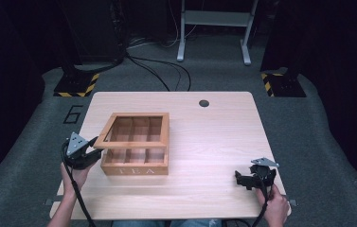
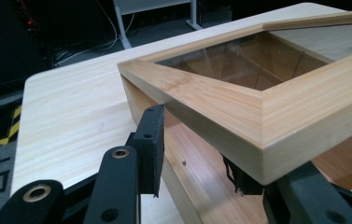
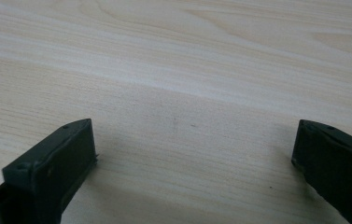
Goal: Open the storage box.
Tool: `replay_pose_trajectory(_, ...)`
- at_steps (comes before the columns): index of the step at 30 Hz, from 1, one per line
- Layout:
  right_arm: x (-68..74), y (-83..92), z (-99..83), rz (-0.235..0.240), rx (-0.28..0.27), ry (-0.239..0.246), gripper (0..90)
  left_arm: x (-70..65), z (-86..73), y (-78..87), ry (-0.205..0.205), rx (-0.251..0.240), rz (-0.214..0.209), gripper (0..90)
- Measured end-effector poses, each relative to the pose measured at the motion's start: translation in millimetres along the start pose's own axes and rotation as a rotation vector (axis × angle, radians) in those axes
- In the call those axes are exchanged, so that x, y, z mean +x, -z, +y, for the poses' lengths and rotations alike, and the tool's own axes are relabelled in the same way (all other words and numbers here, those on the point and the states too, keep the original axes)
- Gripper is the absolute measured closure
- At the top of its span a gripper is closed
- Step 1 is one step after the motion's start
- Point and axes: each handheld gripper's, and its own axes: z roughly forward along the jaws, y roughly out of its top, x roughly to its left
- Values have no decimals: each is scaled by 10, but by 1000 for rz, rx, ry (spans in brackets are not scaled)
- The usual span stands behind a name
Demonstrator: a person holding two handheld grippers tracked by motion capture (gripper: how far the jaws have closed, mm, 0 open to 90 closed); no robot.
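Black left fingers (image 2: 151,140) pinch the glazed lid (image 2: 239,109) corner of the tea box (image 1: 136,163); lower it squarely. Right gripper (image 1: 251,178) fingers spread over bench (image 1: 214,137).

lid (image 2: 239,100): right and far corners cut off by the picture's edge in the left gripper view
left gripper (image 2: 197,172): right jaw's tip hidden under the lid's near corner
tea box (image 1: 136,163): lettering small, barely legible
right gripper (image 3: 192,154): jaw bases cut off at the near edge
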Motion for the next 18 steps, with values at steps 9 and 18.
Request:
replay_pose_trajectory(9,0,0,0,0,0,0,0,-45,-198,-36,44,2,-15,582)
replay_pose_trajectory(18,0,0,0,0,0,0,0,-56,-401,-63,91,47,-63,509)
